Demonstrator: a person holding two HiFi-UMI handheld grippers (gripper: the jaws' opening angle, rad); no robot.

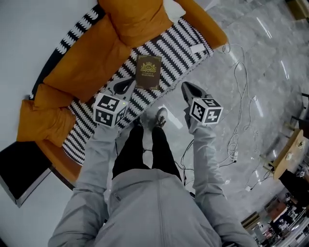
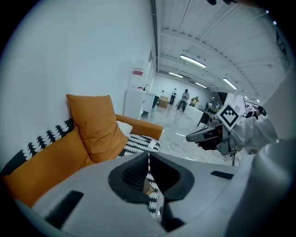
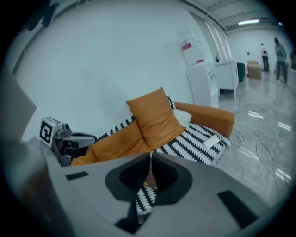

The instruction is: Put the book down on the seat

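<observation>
A: How are the jaws?
B: Two grippers. The left gripper (image 1: 126, 86) and the right gripper (image 1: 189, 89) both have the jaws closed together, holding nothing. Each one is near the book (image 1: 148, 71), one at each side, and apart from it.
A: How many books?
B: One, brown, lying flat on the striped seat (image 1: 181, 41).
A: What is unclear?
B: Behind the book stands one orange cushion (image 1: 135, 19), which half hides a white thing (image 1: 174, 8). To the right of the book a small white object (image 1: 198, 48) lies on the seat; I cannot tell what it is.
</observation>
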